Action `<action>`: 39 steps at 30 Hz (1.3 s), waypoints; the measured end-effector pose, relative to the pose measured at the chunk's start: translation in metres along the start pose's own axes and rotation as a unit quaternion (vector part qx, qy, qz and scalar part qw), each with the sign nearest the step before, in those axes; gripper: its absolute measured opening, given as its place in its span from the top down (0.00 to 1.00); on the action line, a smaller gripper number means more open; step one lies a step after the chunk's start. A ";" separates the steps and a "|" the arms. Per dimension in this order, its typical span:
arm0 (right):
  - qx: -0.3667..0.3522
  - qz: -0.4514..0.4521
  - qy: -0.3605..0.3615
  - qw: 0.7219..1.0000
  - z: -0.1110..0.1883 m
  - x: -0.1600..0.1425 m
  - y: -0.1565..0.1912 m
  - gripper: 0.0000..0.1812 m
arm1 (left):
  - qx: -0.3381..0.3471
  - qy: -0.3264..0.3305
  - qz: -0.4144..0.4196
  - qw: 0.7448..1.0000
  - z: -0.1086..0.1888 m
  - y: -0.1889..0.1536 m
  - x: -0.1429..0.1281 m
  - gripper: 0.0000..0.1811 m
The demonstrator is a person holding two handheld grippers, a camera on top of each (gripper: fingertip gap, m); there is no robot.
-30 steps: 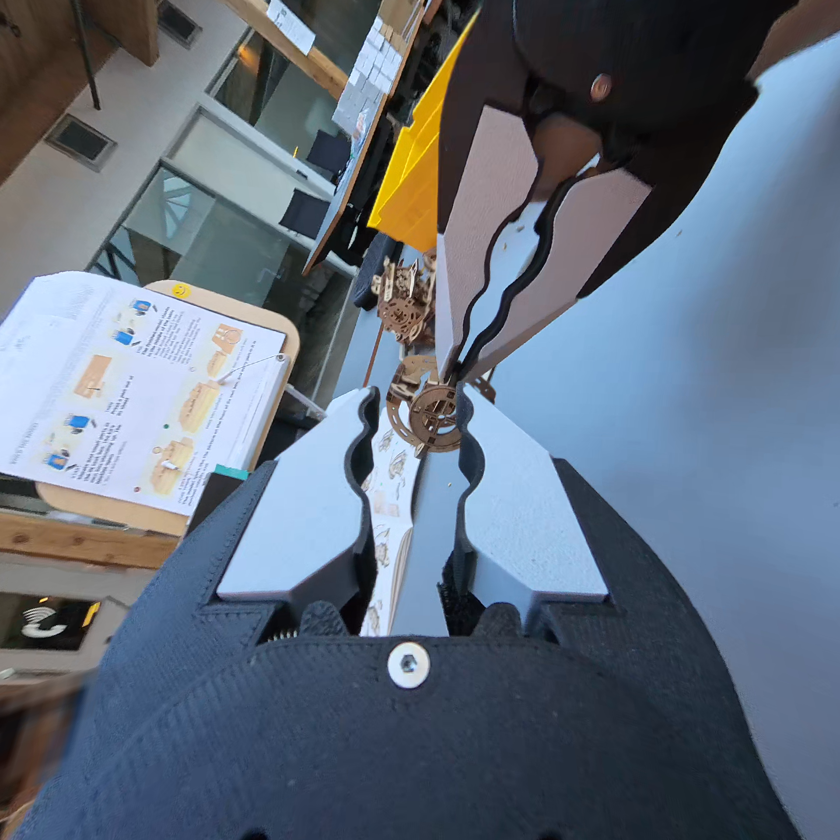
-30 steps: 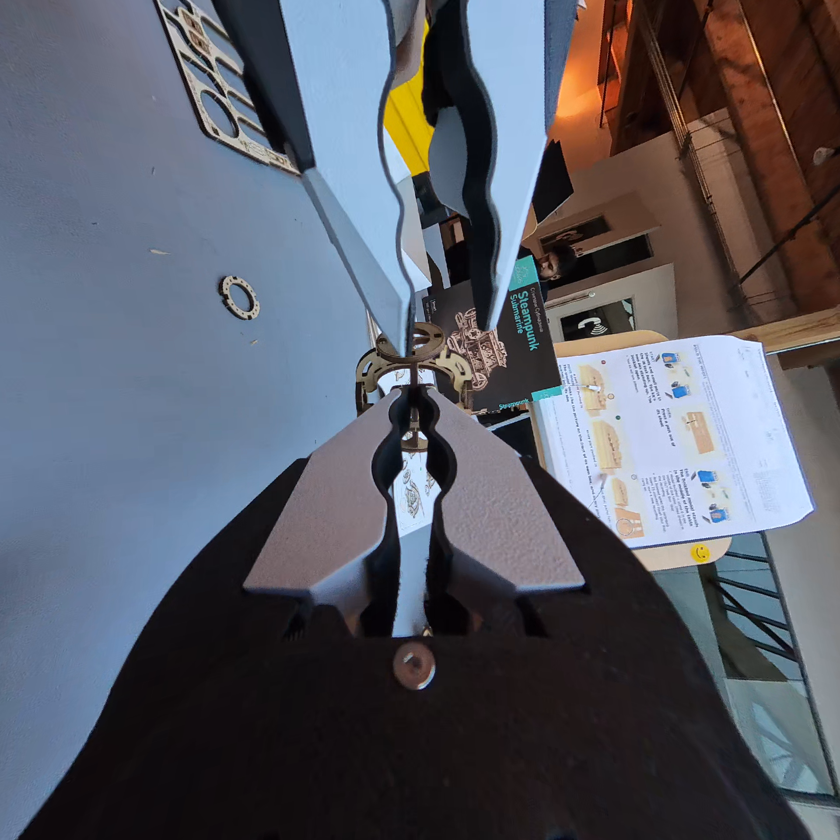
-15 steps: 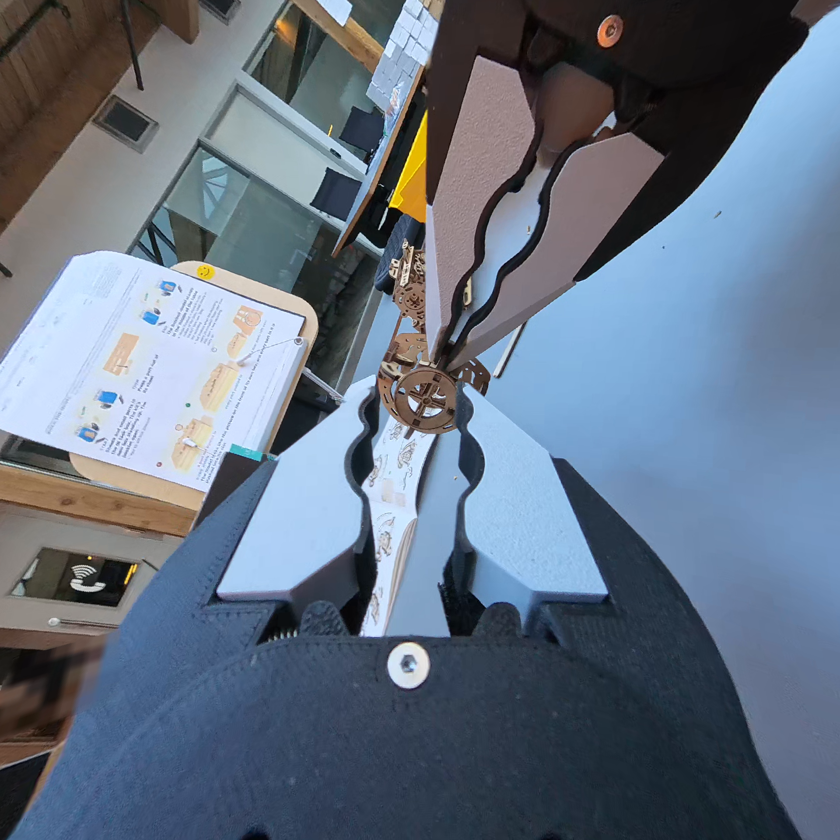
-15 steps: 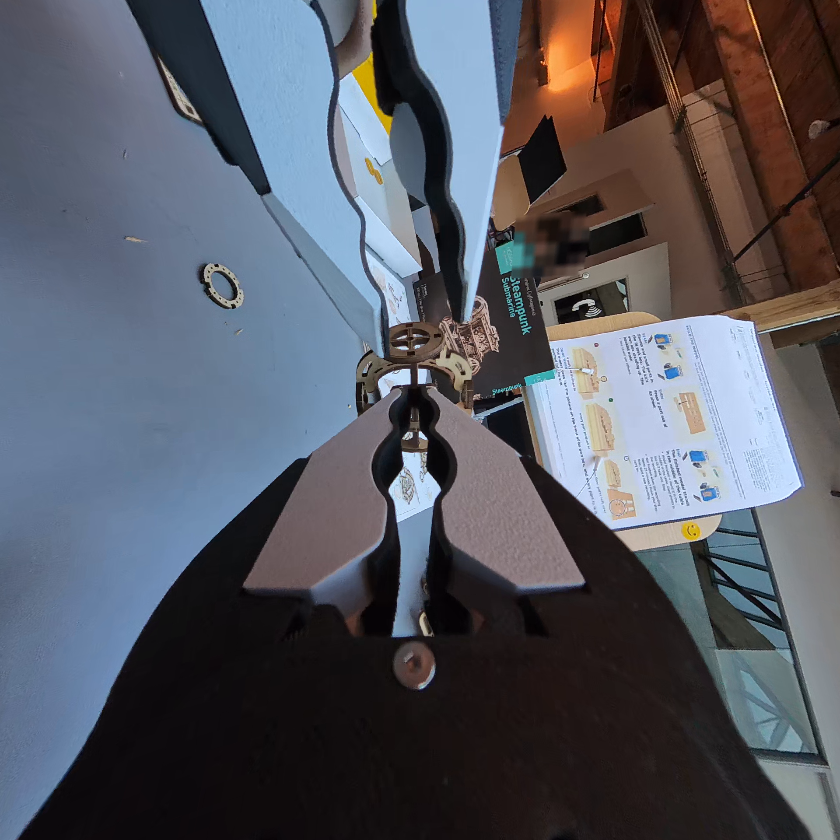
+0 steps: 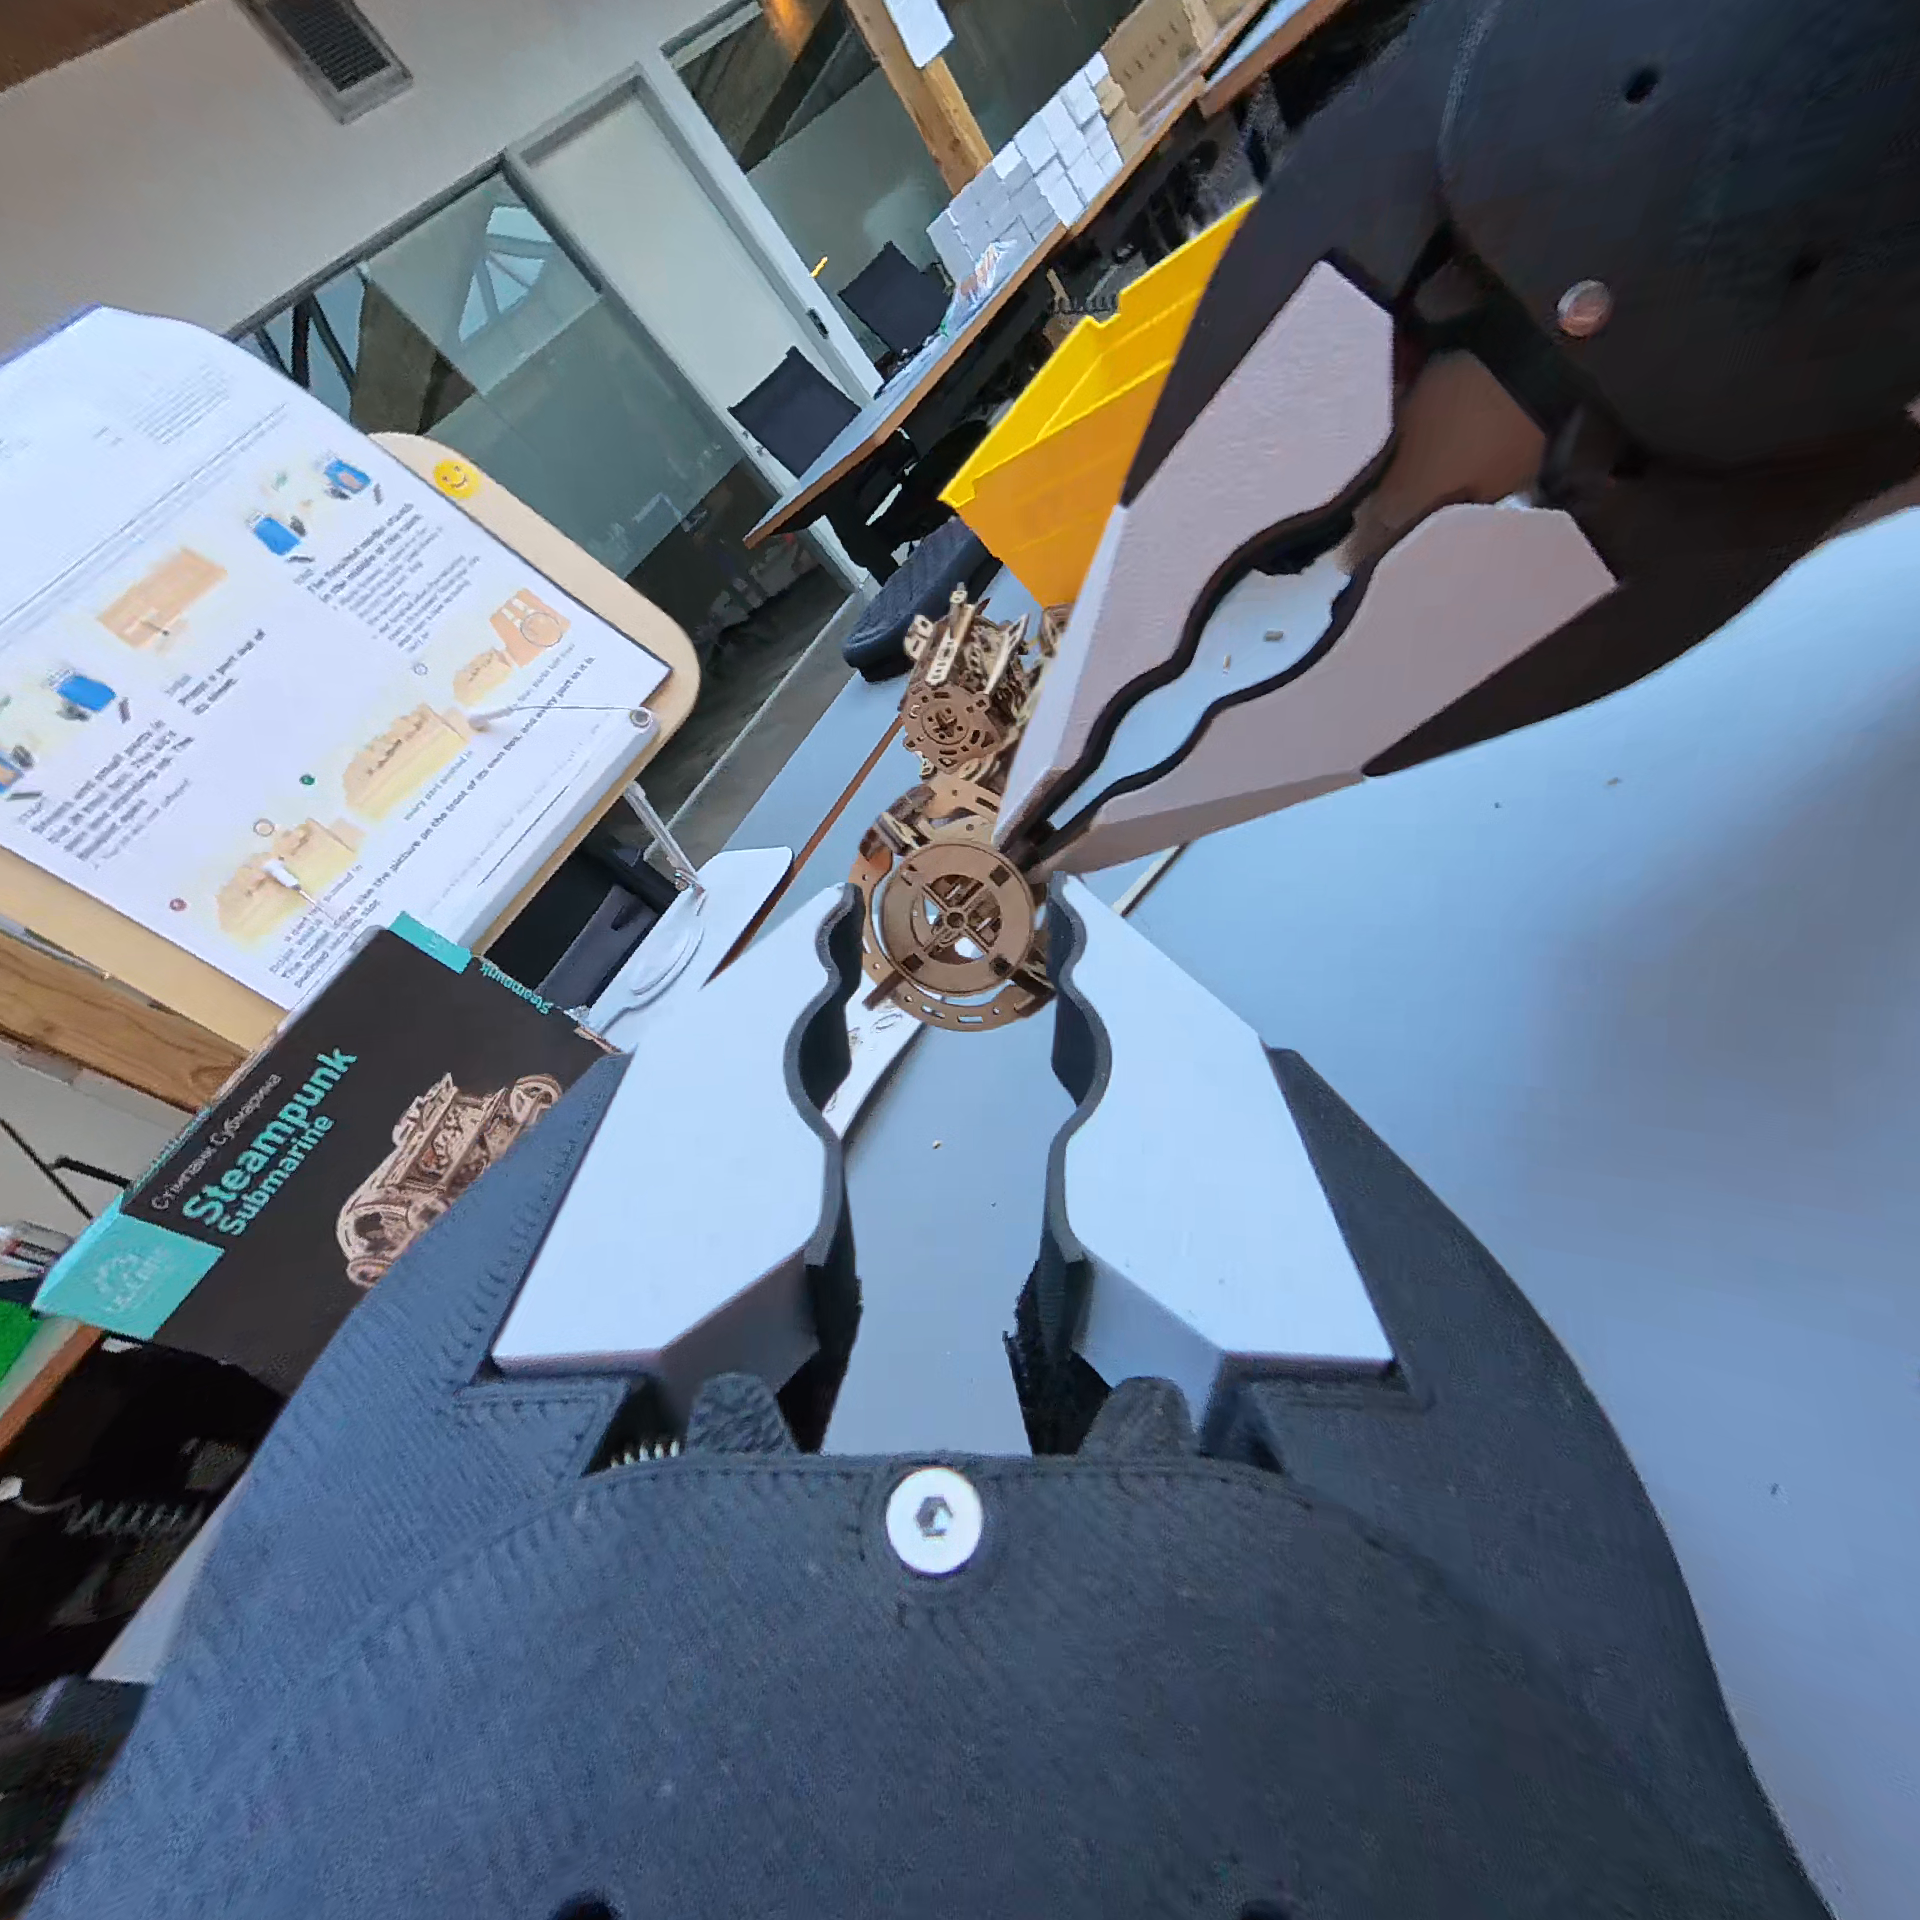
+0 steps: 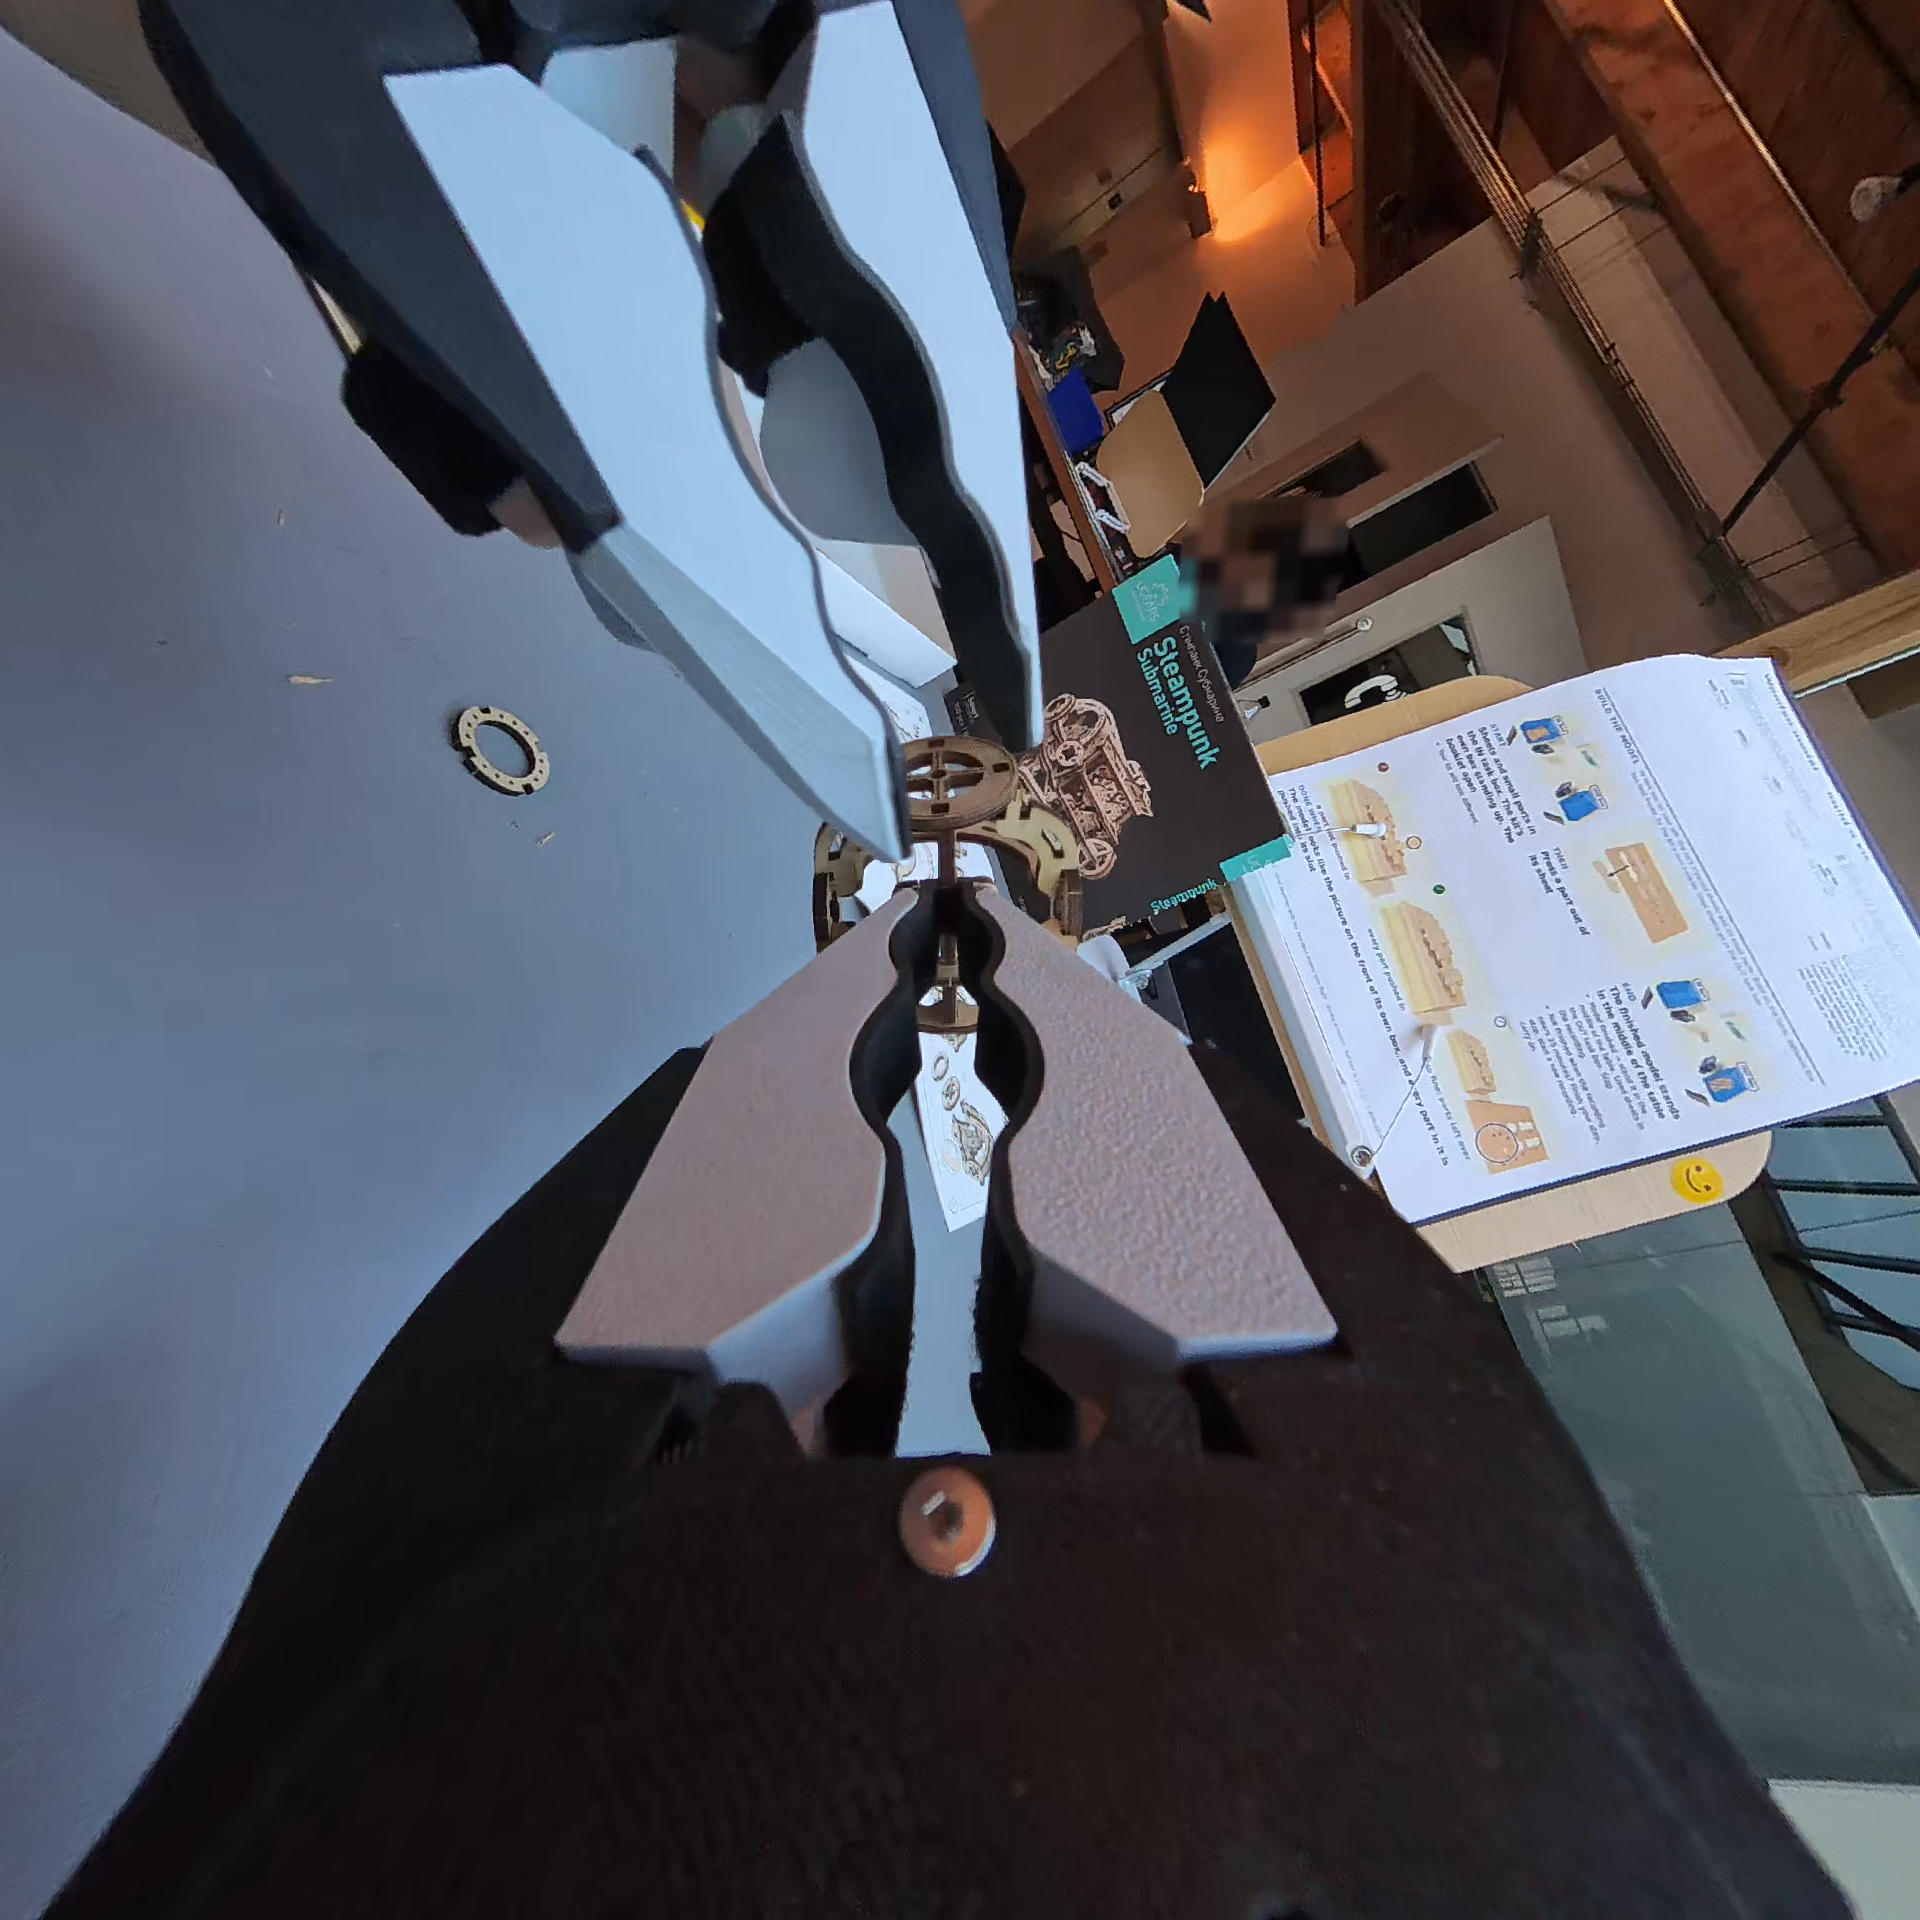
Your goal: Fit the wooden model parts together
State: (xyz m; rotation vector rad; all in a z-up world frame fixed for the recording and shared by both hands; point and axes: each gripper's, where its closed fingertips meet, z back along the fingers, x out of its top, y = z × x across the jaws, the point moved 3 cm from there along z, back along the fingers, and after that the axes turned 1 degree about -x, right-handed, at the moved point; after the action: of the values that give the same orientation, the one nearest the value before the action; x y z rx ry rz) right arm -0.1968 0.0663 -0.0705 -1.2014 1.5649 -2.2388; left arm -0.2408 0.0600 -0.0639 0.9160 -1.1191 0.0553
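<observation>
A small wooden wheel assembly (image 5: 951, 935) with a spoked wheel and a curved toothed arc hangs above the grey table (image 5: 1507, 1039). My left gripper (image 5: 954, 914), with grey fingers, is shut on the wheel's rim. My right gripper (image 5: 1034, 854), with brown fingers, comes in from the upper right and is shut on the thin axle at the wheel's edge. In the right wrist view my right gripper (image 6: 945, 891) pinches the axle just below the wheel (image 6: 956, 779), and the left gripper (image 6: 961, 790) clamps the wheel from above.
A larger wooden sub-assembly (image 5: 956, 707) stands on the table behind, by a yellow bin (image 5: 1081, 457). A loose wooden ring (image 6: 502, 750) lies on the table. A kit box (image 5: 312, 1153), an instruction sheet on a board (image 5: 312, 675) and a parts booklet (image 6: 961, 1132) sit at the table's edge. The tips of both grippers are at nearly the same place.
Both grippers have tilted together while holding the assembly. The wheel has turned to face the left wrist camera, and the kit box has come into the left wrist view.
</observation>
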 end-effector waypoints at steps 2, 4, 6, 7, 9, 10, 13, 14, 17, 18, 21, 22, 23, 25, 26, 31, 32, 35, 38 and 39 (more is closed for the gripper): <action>0.000 -0.006 -0.005 1.000 0.000 0.001 0.000 1.00 | 0.005 -0.005 0.003 1.000 -0.001 0.001 0.001 0.83; 0.001 -0.018 -0.010 1.000 0.000 0.001 -0.002 1.00 | 0.006 -0.010 0.004 1.000 -0.001 0.000 0.003 0.84; 0.004 -0.037 -0.019 0.999 0.001 0.001 -0.003 1.00 | 0.010 -0.013 0.009 1.000 -0.001 0.001 0.005 0.84; 0.005 -0.042 -0.022 0.999 0.002 0.002 -0.004 1.00 | 0.011 -0.015 0.011 1.000 -0.001 0.002 0.006 0.84; 0.000 -0.044 -0.029 0.999 0.003 0.003 -0.006 1.00 | 0.013 -0.015 0.017 1.000 -0.001 0.003 0.008 0.84; -0.002 -0.042 -0.031 0.999 0.003 0.003 -0.007 1.00 | 0.013 -0.015 0.023 1.000 -0.001 0.003 0.009 0.84; -0.009 -0.043 -0.051 0.998 0.007 0.007 -0.010 1.00 | 0.013 -0.027 0.040 0.999 0.001 0.005 0.015 0.85; -0.010 -0.046 -0.058 0.997 0.009 0.008 -0.011 1.00 | 0.012 -0.031 0.041 0.999 0.002 0.005 0.017 0.85; -0.015 -0.042 -0.069 0.997 0.011 0.011 -0.012 1.00 | 0.016 -0.033 0.036 0.999 0.004 0.006 0.020 0.85; -0.014 -0.041 -0.069 0.997 0.010 0.010 -0.012 1.00 | 0.016 -0.029 0.032 0.999 0.004 0.006 0.019 0.85; -0.013 -0.037 -0.074 0.996 0.010 0.010 -0.011 1.00 | 0.015 -0.025 0.035 0.999 0.004 0.005 0.018 0.85; -0.013 -0.036 -0.076 0.996 0.011 0.011 -0.011 1.00 | 0.014 -0.024 0.040 0.999 0.004 0.005 0.018 0.85; -0.013 -0.034 -0.078 0.996 0.011 0.011 -0.010 1.00 | 0.013 -0.023 0.043 0.999 0.004 0.005 0.018 0.85; -0.014 -0.031 -0.081 0.996 0.011 0.012 -0.010 1.00 | 0.014 -0.021 0.045 0.999 0.005 0.005 0.018 0.85; -0.014 -0.033 -0.083 0.996 0.011 0.012 -0.010 1.00 | 0.015 -0.021 0.044 0.999 0.005 0.006 0.019 0.85; -0.011 -0.039 -0.089 0.995 0.011 0.012 -0.011 1.00 | 0.020 -0.019 0.049 0.998 0.005 0.007 0.018 0.85; -0.012 -0.038 -0.088 0.995 0.011 0.012 -0.010 1.00 | 0.020 -0.016 0.047 0.999 0.005 0.007 0.018 0.85; -0.011 -0.035 -0.086 0.996 0.011 0.011 -0.010 1.00 | 0.018 -0.011 0.041 0.999 0.004 0.006 0.017 0.85; -0.007 -0.026 -0.089 0.996 0.011 0.010 -0.008 1.00 | 0.008 -0.005 0.041 0.999 0.003 0.005 0.016 0.85; -0.005 -0.030 -0.089 0.996 0.011 0.010 -0.008 1.00 | 0.006 -0.003 0.039 0.999 0.003 0.005 0.016 0.85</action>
State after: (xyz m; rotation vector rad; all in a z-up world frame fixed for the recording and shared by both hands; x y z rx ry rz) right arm -0.1935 0.0563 -0.0570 -1.4240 1.4944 -2.0938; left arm -0.2380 0.0549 -0.0480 0.8836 -1.1596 0.1228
